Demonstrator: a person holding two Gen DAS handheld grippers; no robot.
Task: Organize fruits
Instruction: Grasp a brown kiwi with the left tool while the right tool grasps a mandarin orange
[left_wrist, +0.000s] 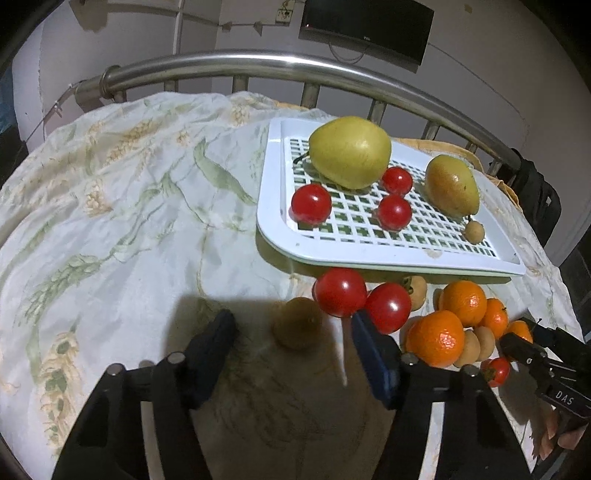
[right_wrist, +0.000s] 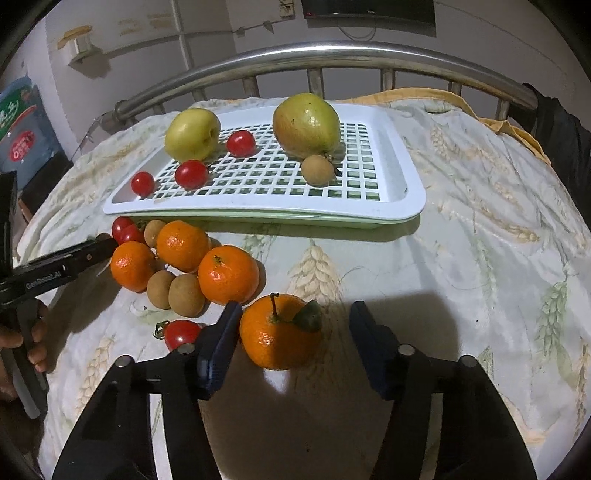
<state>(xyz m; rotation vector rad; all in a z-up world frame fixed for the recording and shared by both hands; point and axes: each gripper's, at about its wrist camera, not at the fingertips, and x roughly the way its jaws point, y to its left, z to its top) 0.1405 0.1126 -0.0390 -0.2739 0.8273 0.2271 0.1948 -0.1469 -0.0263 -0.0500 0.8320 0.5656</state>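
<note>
Bed (right_wrist: 480, 221) with wheat-print cover, steel rail at 12 o'clock. White slotted tray (right_wrist: 402, 173) on cover, holding two pears, three cherry tomatoes, one longan. Right gripper (right_wrist: 293, 332) wide open, stemmed mandarin (right_wrist: 279, 332) between fingers, touching its left one. Left gripper (left_wrist: 290, 336) wide open, empty; loose longan (left_wrist: 297, 323) between its fingers. Fruit pile (right_wrist: 177, 258) at tray's 7 o'clock: mandarins, longans, tomatoes.

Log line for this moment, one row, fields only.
left gripper: open, over longan | right gripper: open, around leafed mandarin | white tray: two pears, three tomatoes, one longan
</note>
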